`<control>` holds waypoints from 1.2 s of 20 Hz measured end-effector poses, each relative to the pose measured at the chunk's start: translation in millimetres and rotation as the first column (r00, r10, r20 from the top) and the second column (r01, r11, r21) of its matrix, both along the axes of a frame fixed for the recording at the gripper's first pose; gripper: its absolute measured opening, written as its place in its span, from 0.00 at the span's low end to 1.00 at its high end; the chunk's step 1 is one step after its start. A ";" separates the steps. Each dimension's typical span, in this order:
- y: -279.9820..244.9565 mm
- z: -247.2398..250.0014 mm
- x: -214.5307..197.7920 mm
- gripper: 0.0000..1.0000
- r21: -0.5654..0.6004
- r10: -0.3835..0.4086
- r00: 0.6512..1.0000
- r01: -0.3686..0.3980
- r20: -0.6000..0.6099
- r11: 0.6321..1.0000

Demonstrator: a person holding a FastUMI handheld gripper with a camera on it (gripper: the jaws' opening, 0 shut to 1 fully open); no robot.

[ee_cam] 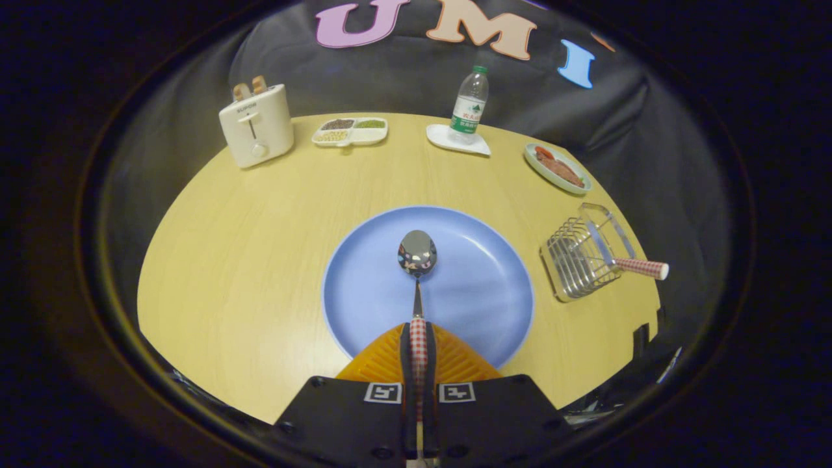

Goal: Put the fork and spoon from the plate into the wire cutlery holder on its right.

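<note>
The spoon (417, 260) is held by its checked handle between the closed fingers of the hand-held gripper (418, 344), both of which are pressed against it; its bowl is seen over the middle of the blue plate (481, 286), though whether it touches the plate cannot be told. The handle's rear end is hidden between the fingers. To the right of the plate, the wire cutlery holder (582, 260) is seen on the worktop (227, 273), with a checked handle (640, 267) sticking out of it (presumably the fork, its head hidden by the wires). Further back are ranged a toaster (257, 127), a divided dish (350, 130), a water bottle (469, 104) and a plate of food (557, 168).
</note>
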State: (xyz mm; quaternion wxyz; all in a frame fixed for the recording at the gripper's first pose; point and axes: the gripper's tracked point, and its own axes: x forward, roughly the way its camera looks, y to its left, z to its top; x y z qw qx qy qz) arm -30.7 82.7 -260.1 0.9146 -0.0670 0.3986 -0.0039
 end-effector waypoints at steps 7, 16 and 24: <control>-22.3 53.1 -4.7 0.07 0.051 -0.180 0.968 0.191 -0.175 0.980; -82.4 106.6 0.9 0.07 0.015 -0.309 0.832 0.356 -0.461 0.934; -127.4 116.0 35.7 0.07 0.050 -0.353 0.677 0.499 -0.646 0.865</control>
